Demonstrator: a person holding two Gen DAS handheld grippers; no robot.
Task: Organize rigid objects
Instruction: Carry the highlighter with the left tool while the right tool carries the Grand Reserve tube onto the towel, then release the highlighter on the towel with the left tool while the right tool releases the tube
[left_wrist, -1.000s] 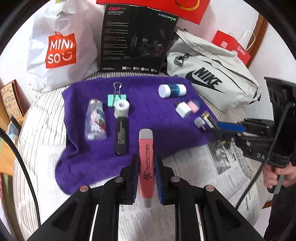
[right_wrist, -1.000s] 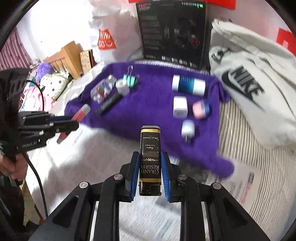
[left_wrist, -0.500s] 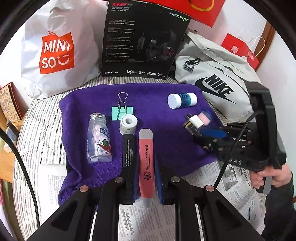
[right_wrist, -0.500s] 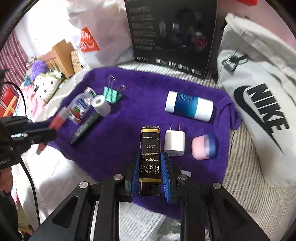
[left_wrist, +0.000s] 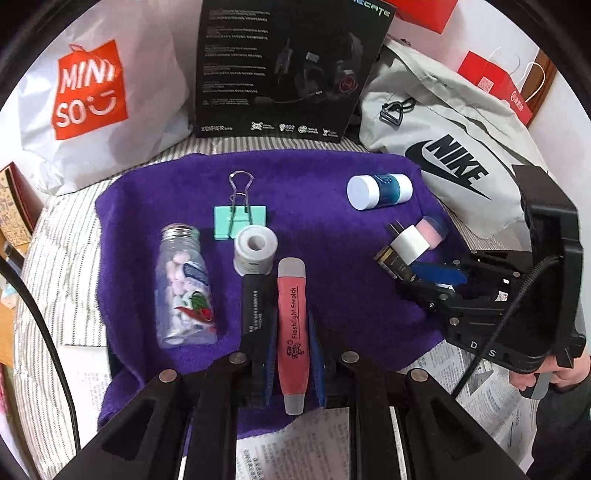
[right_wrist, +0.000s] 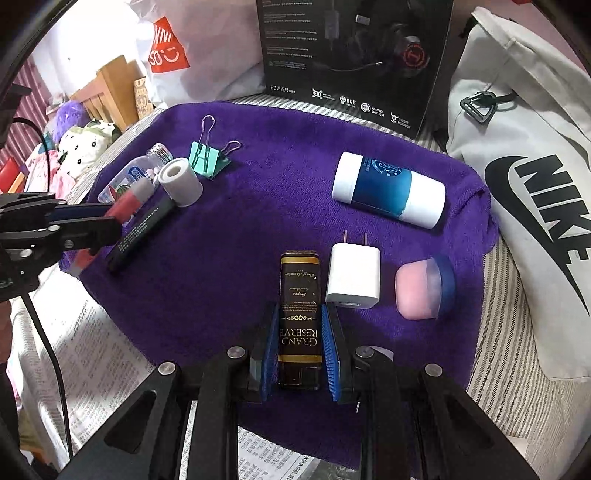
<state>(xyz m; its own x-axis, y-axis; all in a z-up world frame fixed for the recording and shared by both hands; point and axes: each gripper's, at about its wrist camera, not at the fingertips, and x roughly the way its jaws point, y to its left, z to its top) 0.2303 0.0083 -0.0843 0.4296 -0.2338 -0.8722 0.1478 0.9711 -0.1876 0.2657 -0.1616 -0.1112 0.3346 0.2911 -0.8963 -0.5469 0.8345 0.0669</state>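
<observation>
We grip the pink flashlight (left_wrist: 291, 328) in our left gripper (left_wrist: 291, 354), the black lighter (right_wrist: 299, 317) in our right gripper (right_wrist: 299, 354) — over the purple towel (right_wrist: 258, 206); setting down, the lighter could knock the white charger (right_wrist: 352, 277) at its 3 o'clock

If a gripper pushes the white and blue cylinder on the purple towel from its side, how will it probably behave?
The white and blue cylinder lies on its side, so it would probably roll. The soft purple towel may slow it. Its smooth, rigid-looking surface might slip between fingers.
</observation>
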